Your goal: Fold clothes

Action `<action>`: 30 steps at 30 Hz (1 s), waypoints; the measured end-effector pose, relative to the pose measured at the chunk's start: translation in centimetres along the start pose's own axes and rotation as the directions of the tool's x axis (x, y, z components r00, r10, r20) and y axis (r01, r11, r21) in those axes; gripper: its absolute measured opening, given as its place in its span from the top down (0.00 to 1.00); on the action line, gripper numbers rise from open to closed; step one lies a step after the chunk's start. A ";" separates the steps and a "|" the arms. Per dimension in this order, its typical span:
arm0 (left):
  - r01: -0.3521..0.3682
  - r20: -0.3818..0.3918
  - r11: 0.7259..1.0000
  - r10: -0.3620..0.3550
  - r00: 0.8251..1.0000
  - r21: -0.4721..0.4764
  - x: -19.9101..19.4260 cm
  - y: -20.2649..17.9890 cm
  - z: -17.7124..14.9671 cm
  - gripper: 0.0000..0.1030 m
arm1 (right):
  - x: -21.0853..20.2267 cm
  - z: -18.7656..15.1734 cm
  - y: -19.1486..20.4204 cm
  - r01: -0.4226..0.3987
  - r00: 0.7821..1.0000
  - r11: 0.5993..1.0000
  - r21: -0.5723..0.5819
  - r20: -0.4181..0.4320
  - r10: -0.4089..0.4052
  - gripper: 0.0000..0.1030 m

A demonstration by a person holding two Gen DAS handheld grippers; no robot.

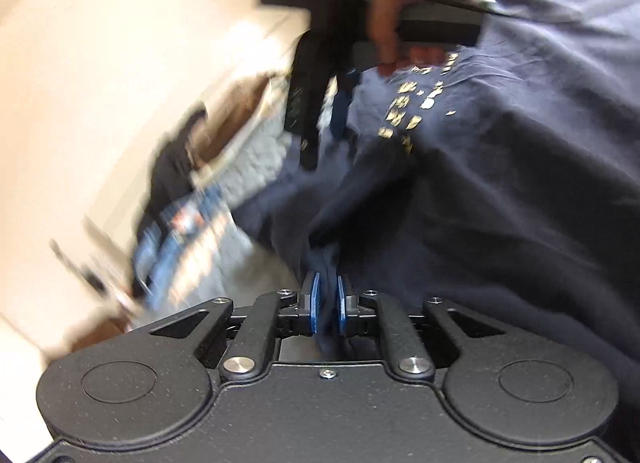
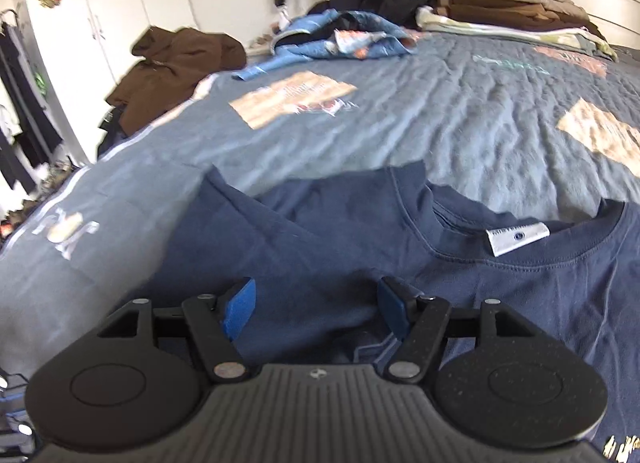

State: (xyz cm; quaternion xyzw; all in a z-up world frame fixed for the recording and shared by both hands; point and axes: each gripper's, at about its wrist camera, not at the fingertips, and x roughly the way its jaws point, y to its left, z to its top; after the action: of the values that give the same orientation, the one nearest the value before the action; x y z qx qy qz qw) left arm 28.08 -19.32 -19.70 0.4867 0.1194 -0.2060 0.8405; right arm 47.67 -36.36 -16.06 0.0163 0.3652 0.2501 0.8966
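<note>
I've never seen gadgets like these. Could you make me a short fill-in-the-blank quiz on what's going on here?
1. The left gripper is pinching a fold of the ____ T-shirt.
2. The right gripper has its jaws ____ over the shirt.
3. The white label sits inside the shirt's ____.
4. The folded brown clothes form a neat ____.

Answers: navy; open; collar; stack

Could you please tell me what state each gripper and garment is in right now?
Left gripper: shut on navy cotton T-shirt.
Right gripper: open, over the T-shirt.
Navy T-shirt: spread, partly folded on grey-blue quilt.
Tan garments: folded, stacked.
Brown hoodie: crumpled.
</note>
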 end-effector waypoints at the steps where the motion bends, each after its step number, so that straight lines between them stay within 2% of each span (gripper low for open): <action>1: -0.007 0.002 0.999 0.006 1.000 0.038 0.3 -0.7 0.3 0.89 | -0.5 0.1 0.2 -0.003 1.000 1.000 0.001 0.002 0.003 0.35; 2: -0.014 0.004 0.997 0.014 1.000 0.075 0.6 -1.3 0.5 0.88 | -1.0 0.0 0.4 -0.018 1.000 1.000 -0.004 0.005 0.018 0.35; 3: -0.033 0.002 0.994 0.033 0.999 0.106 1.0 -1.9 0.7 0.84 | -1.6 0.0 0.6 -0.038 0.999 0.999 -0.018 0.006 0.038 0.35; 4: -0.050 -0.007 0.991 0.051 0.999 0.127 1.3 -2.3 0.9 0.71 | -2.3 -0.2 1.0 -0.054 0.999 0.998 -0.032 0.001 0.054 0.35; 5: -0.060 -0.017 0.988 0.063 0.998 0.140 1.7 -2.5 1.0 0.67 | -2.9 -0.5 1.3 -0.070 0.998 0.996 -0.047 -0.005 0.070 0.35; 7: -0.093 -0.010 0.982 0.096 0.995 0.163 2.3 -2.6 1.1 0.67 | -4.3 -1.3 2.0 -0.097 0.995 0.993 -0.074 -0.011 0.097 0.34; 12: -0.093 -0.021 0.979 0.098 0.995 0.180 3.6 -2.4 1.3 0.69 | -7.1 -3.8 3.2 -0.140 0.990 0.984 -0.110 -0.006 0.140 0.31; 15: -0.082 -0.043 0.984 0.090 0.995 0.159 4.3 -2.0 1.7 0.79 | -7.6 -5.0 4.1 -0.134 0.991 0.980 -0.146 -0.023 0.132 0.30; 16: -0.064 -0.056 0.990 0.072 0.996 0.125 4.5 -1.6 1.8 0.86 | -7.5 -5.3 4.5 -0.128 0.992 0.978 -0.167 -0.033 0.124 0.30; 18: -0.026 -0.079 0.998 0.030 0.996 0.051 4.7 -0.7 2.0 0.90 | -7.2 -5.9 5.2 -0.120 0.993 0.972 -0.203 -0.047 0.113 0.30; 20: 0.018 -0.080 0.997 -0.025 0.996 -0.078 4.4 1.0 2.1 0.91 | -6.8 -6.4 5.7 -0.118 0.993 0.965 -0.233 -0.055 0.108 0.30; 21: 0.044 -0.075 0.987 -0.056 0.996 -0.156 4.1 2.1 2.1 0.92 | -6.5 -6.7 6.0 -0.116 0.993 0.962 -0.247 -0.060 0.105 0.30; 23: 0.094 -0.056 0.947 -0.117 0.992 -0.308 3.5 4.2 2.1 0.92 | -6.1 -7.0 6.6 -0.111 0.994 0.953 -0.281 -0.051 0.101 0.30; 26: 0.171 -0.018 0.885 -0.199 0.980 -0.433 2.5 6.3 1.8 0.93 | -5.6 -6.7 6.5 -0.090 0.996 0.961 -0.260 0.000 0.094 0.30; 28: 0.223 0.015 0.860 -0.243 0.970 -0.459 1.7 7.2 1.5 0.93 | -5.5 -6.0 5.7 -0.087 0.995 0.978 -0.189 0.041 0.097 0.30; 30: 0.250 0.031 0.868 -0.263 0.964 -0.430 1.1 7.1 1.5 0.93 | -5.9 -5.4 4.5 -0.120 0.991 0.986 -0.119 0.046 0.126 0.30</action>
State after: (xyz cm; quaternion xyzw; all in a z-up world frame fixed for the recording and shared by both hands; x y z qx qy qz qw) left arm 32.37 -17.72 -13.95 0.2723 0.2374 -0.2773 0.8903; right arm 38.51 -35.94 -15.21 -0.0065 0.3244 0.3251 0.8883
